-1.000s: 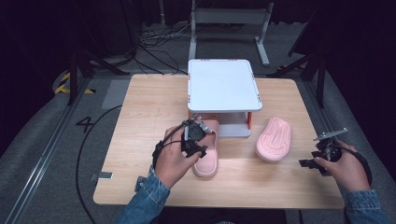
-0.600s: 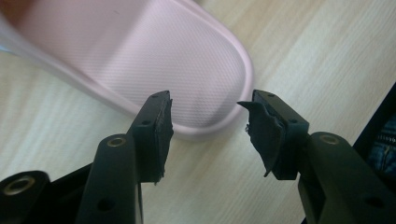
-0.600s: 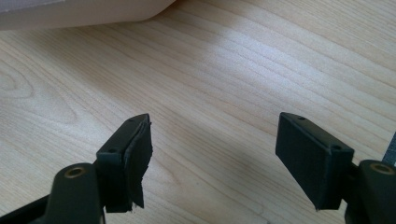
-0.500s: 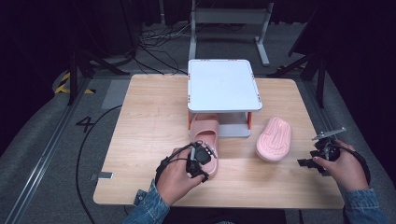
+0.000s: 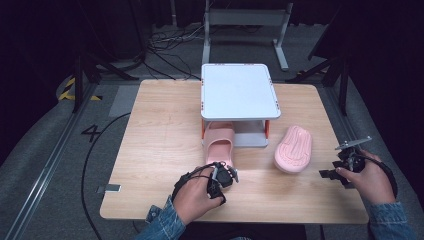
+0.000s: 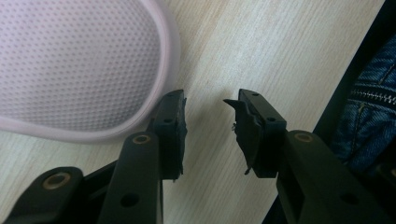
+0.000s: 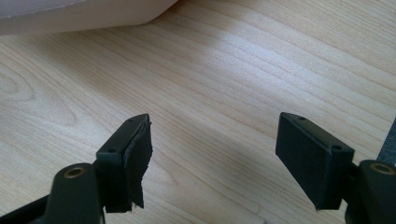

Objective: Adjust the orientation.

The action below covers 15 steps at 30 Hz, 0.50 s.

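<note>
Left gripper view: slipper [image 6: 70, 65] beside claw [image 6: 208, 123].

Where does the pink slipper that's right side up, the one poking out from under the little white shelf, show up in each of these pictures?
High view: upright pink slipper at centre, toe under the white shelf.
Left gripper view: its dotted heel at upper left, beside the left gripper.
Right gripper view: not in it.
Shared landmark: the wooden table.

The high view looks down on the whole table [image 5: 150, 150]; both gripper views sit close above its wood, each catching a pink slipper's edge.
</note>
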{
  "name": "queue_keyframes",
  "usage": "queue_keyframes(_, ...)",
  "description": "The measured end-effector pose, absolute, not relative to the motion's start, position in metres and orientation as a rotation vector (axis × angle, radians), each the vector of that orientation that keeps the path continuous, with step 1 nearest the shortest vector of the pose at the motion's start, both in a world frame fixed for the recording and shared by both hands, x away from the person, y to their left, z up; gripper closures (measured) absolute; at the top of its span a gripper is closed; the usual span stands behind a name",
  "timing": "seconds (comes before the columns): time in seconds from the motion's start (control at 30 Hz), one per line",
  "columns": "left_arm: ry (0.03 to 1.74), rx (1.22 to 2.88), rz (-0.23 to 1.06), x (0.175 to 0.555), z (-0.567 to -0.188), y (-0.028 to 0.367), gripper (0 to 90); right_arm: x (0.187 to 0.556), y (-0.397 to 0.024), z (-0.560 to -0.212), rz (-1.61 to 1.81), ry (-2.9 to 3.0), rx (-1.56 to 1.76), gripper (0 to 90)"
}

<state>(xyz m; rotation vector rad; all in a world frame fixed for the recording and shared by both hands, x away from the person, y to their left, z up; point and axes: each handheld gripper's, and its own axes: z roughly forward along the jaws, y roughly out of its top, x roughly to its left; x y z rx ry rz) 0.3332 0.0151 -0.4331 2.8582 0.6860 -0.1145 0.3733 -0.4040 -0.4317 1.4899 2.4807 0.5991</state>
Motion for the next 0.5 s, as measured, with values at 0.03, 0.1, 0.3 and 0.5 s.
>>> queue_keyframes(0.03,0.693,2.844,-0.116,0.334,-0.433,0.015,66.3,0.373,-0.404,-0.432,0.598,2.482,1.489,27.9)
queue_keyframes(0.1,0.687,2.840,-0.087,0.335,-0.433,0.016,66.0,0.373,-0.404,-0.432,0.597,2.484,1.484,27.9)
queue_keyframes(0.3,0.689,2.814,-0.050,0.342,-0.433,0.013,64.6,0.373,-0.404,-0.432,0.595,2.483,1.485,27.9)
queue_keyframes(0.5,0.683,2.772,0.018,0.357,-0.434,0.006,62.5,0.370,-0.406,-0.433,0.584,2.482,1.493,27.9)
